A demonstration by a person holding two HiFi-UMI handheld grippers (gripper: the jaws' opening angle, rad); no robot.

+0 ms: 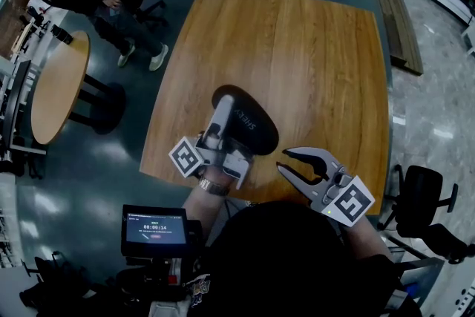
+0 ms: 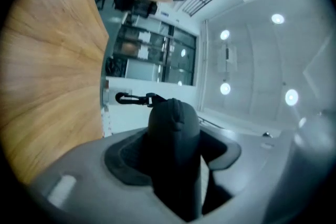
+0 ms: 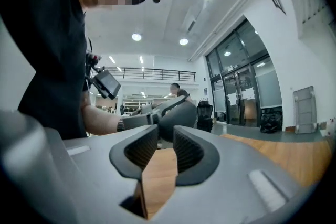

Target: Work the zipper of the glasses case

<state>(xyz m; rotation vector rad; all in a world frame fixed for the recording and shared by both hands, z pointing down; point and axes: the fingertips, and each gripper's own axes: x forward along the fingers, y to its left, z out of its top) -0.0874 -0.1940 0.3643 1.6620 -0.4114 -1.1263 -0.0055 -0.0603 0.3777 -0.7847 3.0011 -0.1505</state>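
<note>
left gripper (image 1: 226,109): clamped on the black glasses case (image 1: 252,131) | case: over the wooden table (image 1: 297,48), near its front edge | right gripper (image 1: 283,160): jaws a bit apart, nothing in 'em, just beside the case

The left gripper (image 1: 225,113) reaches in over the near edge of the table (image 1: 312,48) and tilts upward, its jaws clamped on the glasses case (image 1: 256,131); the bare left forearm (image 1: 204,200) runs back to the body. The right gripper (image 1: 285,160) hovers level just beside it, toward the near right corner, jaws a little apart with nothing between them, tips pointing at the case
</note>
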